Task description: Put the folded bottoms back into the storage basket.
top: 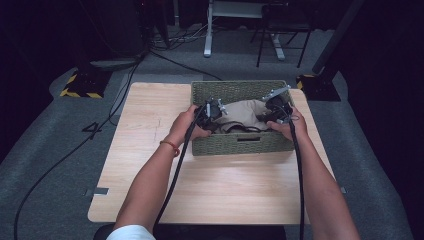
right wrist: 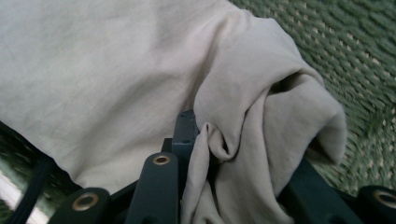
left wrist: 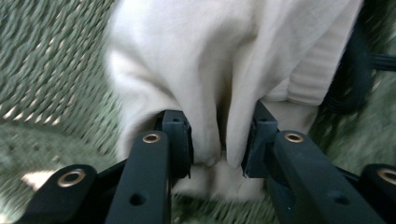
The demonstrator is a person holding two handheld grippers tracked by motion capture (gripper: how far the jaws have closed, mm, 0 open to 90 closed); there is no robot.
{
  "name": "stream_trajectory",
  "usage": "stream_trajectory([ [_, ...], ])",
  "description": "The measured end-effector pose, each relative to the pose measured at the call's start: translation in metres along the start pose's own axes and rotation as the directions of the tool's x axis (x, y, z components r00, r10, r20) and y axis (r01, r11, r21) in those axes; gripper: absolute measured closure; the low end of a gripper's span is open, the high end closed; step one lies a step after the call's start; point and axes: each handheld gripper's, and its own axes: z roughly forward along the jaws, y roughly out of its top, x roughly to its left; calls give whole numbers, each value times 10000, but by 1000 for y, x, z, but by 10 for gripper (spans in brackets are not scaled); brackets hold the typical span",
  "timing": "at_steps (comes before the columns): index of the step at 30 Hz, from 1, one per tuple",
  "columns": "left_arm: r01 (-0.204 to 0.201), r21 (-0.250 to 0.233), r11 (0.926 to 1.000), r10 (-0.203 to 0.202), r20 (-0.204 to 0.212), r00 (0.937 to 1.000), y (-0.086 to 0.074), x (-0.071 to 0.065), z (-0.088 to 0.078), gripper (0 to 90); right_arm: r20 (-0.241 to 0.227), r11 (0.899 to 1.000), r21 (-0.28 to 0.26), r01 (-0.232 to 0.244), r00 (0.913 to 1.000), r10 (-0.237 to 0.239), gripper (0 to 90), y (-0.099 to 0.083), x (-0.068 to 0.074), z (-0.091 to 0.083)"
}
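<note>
Both tongs, the left gripper [top: 214, 111] and right gripper [top: 276, 107], are down inside the woven basket [top: 240, 144], each grasping a fold of the cream garment [top: 245, 114] stretched crosswise between them, equally near both hands.

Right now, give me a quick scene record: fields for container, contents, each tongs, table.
container: green woven basket, at the far right part of the table
contents: cream cloth, bunched inside the basket
left tongs: in the basket at the cloth's left end, folds of cloth between the pads
right tongs: in the basket at the cloth's right end, cloth bunched in the jaws
table: light wood
</note>
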Motion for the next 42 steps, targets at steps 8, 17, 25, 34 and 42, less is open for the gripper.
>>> stream_trajectory([
  [8, 96, -116, 9999, -96, 18, 10000, -4, -1, -2, 650, 427, 9910, 1332, 139, 9989, -197, 684, 1, 4, 10],
  [17, 608, -317, 9976, -621, -424, 9972, -8, 0, -6, 507, 1067, 9825, 1843, -255, 9943, 58, 461, -3, 0, 13],
  [25, 1804, -695, 9811, -1827, -282, 9828, -14, 5, -7, 316, 1211, 9913, 936, -924, 9893, 808, 320, -8, -4, 6],
  [34, 2235, -974, 9698, -2264, -190, 9739, -9, 5, -7, 224, 862, 9931, 436, -1086, 9908, 1046, 282, -10, -3, 2],
  [42, 2261, -1539, 9619, -2266, 140, 9739, -4, 0, -14, 202, 808, 9943, 12, -1070, 9910, 1065, 271, -10, 0, -5],
])
